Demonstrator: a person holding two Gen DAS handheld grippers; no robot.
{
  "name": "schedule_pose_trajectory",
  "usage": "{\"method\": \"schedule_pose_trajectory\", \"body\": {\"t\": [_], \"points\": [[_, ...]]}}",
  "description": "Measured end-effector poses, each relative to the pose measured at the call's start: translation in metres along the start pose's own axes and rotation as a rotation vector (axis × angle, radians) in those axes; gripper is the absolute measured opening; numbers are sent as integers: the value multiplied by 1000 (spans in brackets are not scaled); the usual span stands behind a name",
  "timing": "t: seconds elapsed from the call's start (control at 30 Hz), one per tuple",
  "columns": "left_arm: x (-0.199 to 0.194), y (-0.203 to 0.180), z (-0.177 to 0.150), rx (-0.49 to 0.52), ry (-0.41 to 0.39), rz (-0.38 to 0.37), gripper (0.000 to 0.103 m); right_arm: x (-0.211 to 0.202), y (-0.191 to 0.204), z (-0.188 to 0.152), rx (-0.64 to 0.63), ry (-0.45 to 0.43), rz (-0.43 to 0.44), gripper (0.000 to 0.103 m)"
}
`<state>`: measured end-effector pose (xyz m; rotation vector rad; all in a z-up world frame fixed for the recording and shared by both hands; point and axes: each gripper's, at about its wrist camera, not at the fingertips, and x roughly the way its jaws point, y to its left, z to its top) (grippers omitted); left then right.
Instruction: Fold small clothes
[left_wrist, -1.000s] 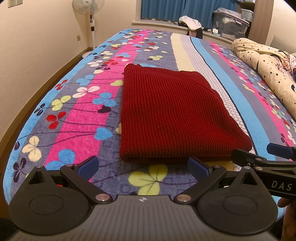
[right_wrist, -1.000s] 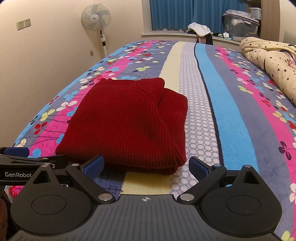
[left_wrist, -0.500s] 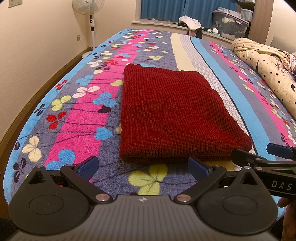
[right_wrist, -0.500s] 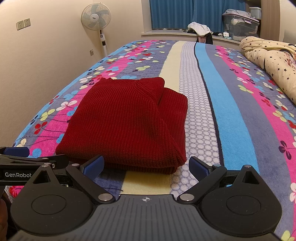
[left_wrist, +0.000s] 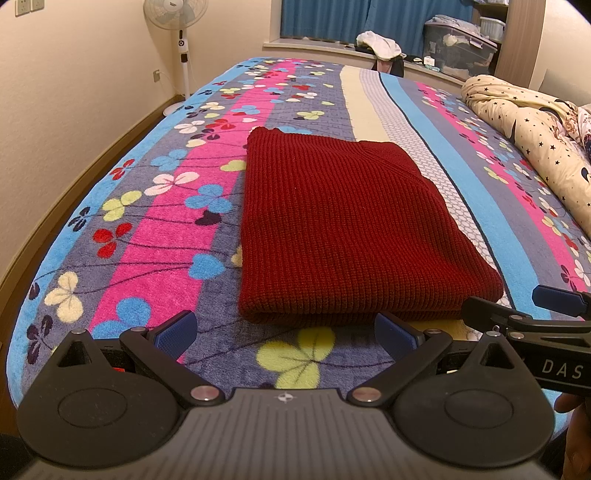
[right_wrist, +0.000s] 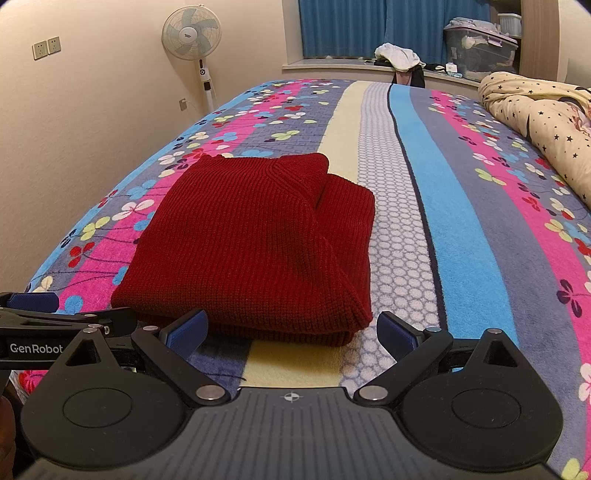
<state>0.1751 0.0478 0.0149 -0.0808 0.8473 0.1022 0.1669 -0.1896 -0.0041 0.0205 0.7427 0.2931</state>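
Red sweater (left_wrist: 343, 232) was seen folded on the bed (left_wrist: 155, 229). Left tool (left_wrist: 284, 330) and right tool (right_wrist: 293, 328) were held spread wide, nothing gripped.

The left tool (left_wrist: 284, 330) has its blue-padded fingers (left_wrist: 175, 328) spread wide, holding nothing. The right tool (right_wrist: 291, 330) is spread wide too, also holding nothing. In the left wrist view, the right tool sits at 3 o'clock, just beside the left.
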Motion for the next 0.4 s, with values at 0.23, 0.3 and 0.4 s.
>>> {"method": "schedule_pose_trajectory", "body": {"t": [0.23,0.3,0.4], "points": [[0,0,0,2,-1,1,102,0,0,0,0,1,1,98],[0,0,0,1,0,0,102,0,0,-1,0,1,1,98],[0,0,0,0,1,0,102,0,0,-1,1,1,0,98]]}}
